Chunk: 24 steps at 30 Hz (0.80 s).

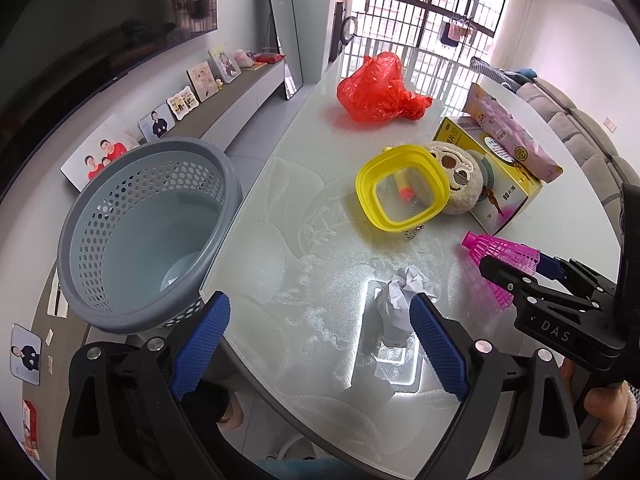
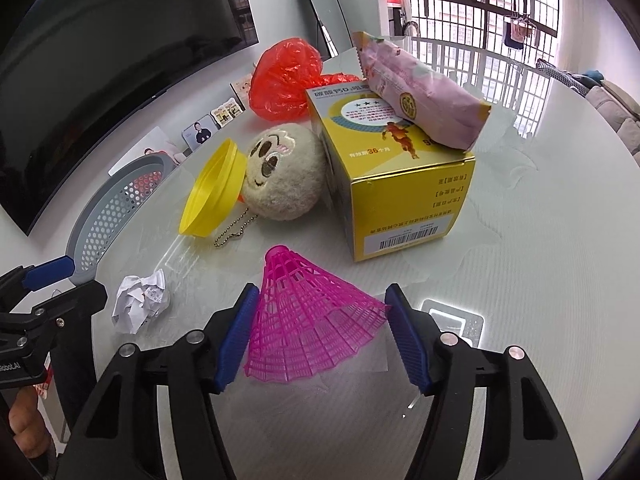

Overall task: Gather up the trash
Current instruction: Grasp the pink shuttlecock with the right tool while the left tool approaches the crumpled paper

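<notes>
Here, left gripper (image 1: 320,344) spread wide, crumpled paper (image 1: 404,296) just touching its right finger. Right gripper (image 2: 320,336) straddles pink shuttlecock (image 2: 308,320); left pad touching, right pad barely clear. Grey basket (image 1: 148,236) far left.

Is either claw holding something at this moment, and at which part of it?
Nothing is firmly held. The right claw straddles the pink shuttlecock at its skirt; whether both pads press cannot be told. The left claw stands open near the crumpled paper.

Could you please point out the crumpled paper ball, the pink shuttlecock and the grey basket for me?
crumpled paper ball (image 1: 404,294): left wrist view, its middle.
pink shuttlecock (image 2: 308,316): right wrist view, mid skirt.
grey basket (image 1: 138,316): left wrist view, near rim.
</notes>
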{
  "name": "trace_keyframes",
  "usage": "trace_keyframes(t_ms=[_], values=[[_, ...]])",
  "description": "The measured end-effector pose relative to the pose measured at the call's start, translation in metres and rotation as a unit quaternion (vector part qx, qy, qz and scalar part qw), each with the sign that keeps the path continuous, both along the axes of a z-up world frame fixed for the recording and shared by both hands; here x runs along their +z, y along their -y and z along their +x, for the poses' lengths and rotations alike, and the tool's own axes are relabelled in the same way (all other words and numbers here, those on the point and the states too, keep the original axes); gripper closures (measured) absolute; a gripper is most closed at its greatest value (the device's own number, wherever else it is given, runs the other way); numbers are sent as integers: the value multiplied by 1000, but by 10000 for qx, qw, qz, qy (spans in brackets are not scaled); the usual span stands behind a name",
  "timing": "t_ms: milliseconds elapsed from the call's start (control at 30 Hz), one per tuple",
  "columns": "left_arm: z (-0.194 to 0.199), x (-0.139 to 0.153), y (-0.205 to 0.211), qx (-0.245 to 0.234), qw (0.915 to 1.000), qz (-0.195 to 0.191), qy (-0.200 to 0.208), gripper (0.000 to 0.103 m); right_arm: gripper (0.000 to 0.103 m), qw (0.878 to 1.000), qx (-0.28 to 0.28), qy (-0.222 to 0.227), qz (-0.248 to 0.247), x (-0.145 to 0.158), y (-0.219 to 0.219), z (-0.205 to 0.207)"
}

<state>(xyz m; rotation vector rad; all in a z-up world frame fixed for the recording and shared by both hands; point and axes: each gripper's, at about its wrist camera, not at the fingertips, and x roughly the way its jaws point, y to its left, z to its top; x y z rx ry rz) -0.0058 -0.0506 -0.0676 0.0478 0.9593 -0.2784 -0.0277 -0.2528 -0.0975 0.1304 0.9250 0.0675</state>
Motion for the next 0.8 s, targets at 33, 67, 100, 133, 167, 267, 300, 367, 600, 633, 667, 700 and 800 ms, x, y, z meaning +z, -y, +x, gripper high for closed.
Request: trace_keyframes(t_ms=[33, 67, 100, 133, 167, 267, 300, 367, 600, 633, 667, 700, 800], values=[[0, 0, 0, -1, 10000, 2, 0, 13, 41, 10000, 4, 0, -9, 0, 0, 0], [0, 0, 0, 0, 10000, 7, 2, 13, 41, 10000, 9, 7, -21, 0, -1, 0], [0, 0, 1, 0, 10000, 7, 4, 13, 41, 10000, 19, 18, -31, 0, -1, 0], [0, 0, 0, 0, 10000, 7, 5, 13, 42, 10000, 36, 27, -37, 0, -1, 0], [0, -1, 0, 4, 10000, 10, 4, 13, 42, 10000, 52, 30, -42, -1, -3, 0], [0, 0, 0, 4, 10000, 17, 5, 13, 43, 10000, 66, 53, -50, 0, -4, -1], [0, 0, 0, 4, 10000, 18, 9, 13, 43, 10000, 62, 59, -31, 0, -4, -2], [0, 0, 0, 5, 10000, 38, 17, 13, 43, 10000, 41, 70, 12, 0, -2, -4], [-2, 2, 6, -139, 9999, 66, 74, 13, 43, 9994, -133, 235, 220, 12, 10, -28], [-3, 2, 9, -192, 9998, 71, 75, 13, 43, 9992, -167, 260, 243, 13, 12, -33], [-3, 2, 12, -227, 9997, 80, 75, 13, 43, 9991, -200, 280, 260, 15, 15, -38], [-3, 1, 15, -282, 9995, 94, 71, 13, 43, 9989, -237, 296, 274, 16, 18, -43], [-1, -6, 25, -427, 9990, 109, 69, 11, 43, 9986, -344, 284, 290, 19, 28, -54]])
